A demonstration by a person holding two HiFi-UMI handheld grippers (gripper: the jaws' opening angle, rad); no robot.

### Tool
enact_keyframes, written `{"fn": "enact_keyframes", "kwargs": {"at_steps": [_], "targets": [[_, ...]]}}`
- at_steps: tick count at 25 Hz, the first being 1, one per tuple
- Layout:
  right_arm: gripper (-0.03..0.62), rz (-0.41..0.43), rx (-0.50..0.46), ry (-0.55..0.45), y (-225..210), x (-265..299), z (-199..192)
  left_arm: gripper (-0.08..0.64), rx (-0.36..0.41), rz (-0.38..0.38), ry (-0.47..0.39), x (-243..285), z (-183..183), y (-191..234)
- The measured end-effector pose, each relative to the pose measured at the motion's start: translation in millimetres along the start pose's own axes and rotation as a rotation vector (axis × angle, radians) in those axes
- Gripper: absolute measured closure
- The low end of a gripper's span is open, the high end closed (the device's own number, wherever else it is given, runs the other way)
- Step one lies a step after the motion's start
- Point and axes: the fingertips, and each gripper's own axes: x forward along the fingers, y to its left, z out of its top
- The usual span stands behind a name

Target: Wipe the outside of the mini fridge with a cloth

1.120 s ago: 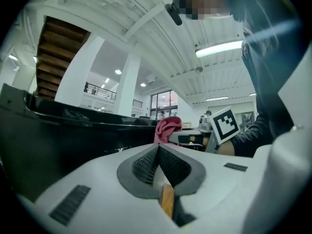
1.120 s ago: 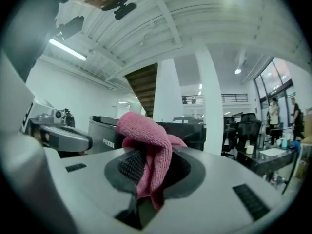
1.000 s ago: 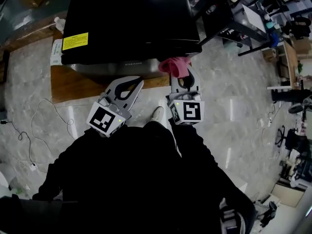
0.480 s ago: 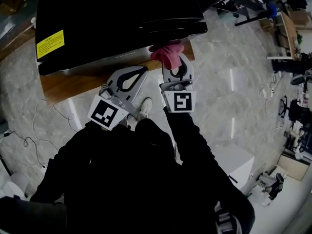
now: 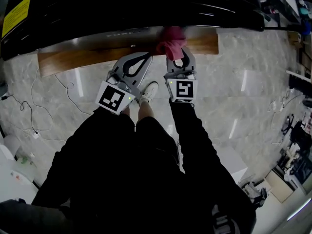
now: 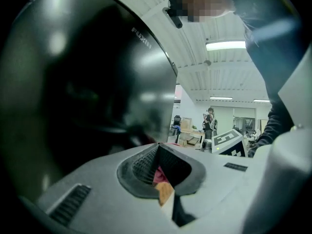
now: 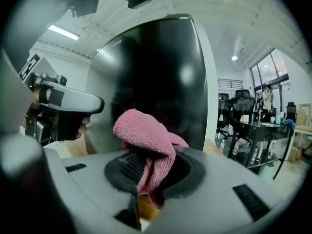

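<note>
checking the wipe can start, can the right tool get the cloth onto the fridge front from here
Probably yes: the right tool is shut on the cloth, right at the fridge front, with nothing between them.

The mini fridge [image 5: 122, 4] is cut by the head view's top edge; its yellow label [image 5: 15, 14] is unreadable

A wooden board [image 5: 73, 60] lies on the grey marble floor [image 5: 253, 96], a white cable [image 5: 32, 101] trailing near its left end
</note>
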Motion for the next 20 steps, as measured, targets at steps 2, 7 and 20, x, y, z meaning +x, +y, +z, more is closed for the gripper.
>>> {"fn": "enact_keyframes", "kwargs": {"at_steps": [2, 7, 20], "targets": [[0.505, 0.014, 0.029, 0.026, -0.9, 9.5, -31.2, 0.558, -0.001, 0.041, 0.008, 5.8, -18.9, 5.8], [0.505, 0.019, 0.084, 0.12, 18.7, 28.9, -102.7, 0.558, 0.04, 0.109, 0.001, -10.9, -64.5, 24.9], [0.505, 0.163, 0.061, -0.103, 54.8, -65.9, 79.2, 0.558, 0.094, 0.256, -0.091, -89.0, 62.0, -9.3]]}}
